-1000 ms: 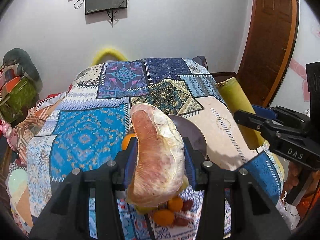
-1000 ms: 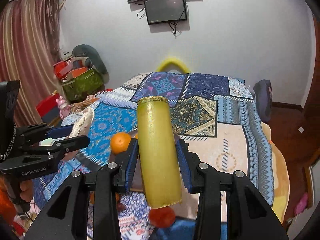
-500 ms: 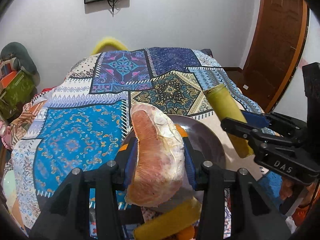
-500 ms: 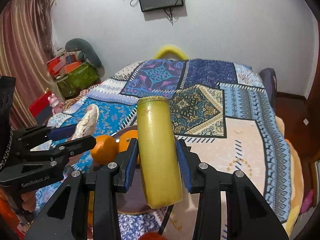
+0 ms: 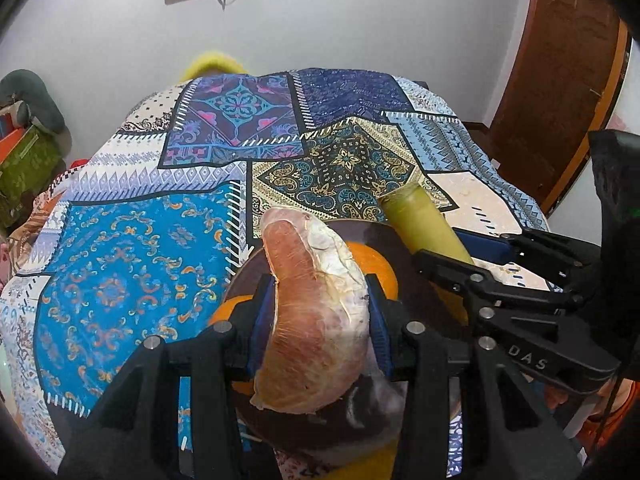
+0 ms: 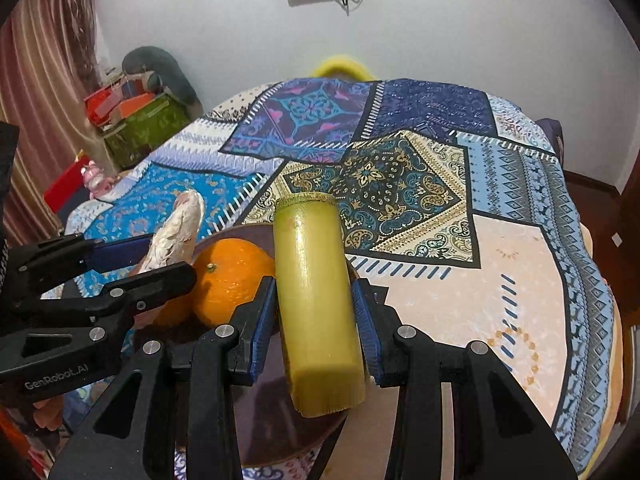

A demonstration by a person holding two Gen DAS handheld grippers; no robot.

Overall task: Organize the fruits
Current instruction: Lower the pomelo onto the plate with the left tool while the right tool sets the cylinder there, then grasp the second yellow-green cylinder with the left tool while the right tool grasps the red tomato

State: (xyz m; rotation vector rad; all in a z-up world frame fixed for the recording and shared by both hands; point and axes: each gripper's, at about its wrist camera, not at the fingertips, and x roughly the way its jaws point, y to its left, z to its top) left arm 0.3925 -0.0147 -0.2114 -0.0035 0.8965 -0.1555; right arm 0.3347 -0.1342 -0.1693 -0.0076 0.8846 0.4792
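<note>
Holding one pomelo segment (image 5: 316,320), one sugarcane piece (image 6: 316,304).

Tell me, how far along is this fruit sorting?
Partway. Two oranges already sit on the dark plate. In hand: the left tongs grip a peeled pomelo wedge, the right tongs a green cane piece, both over the plate. Left: setting both down.
</note>
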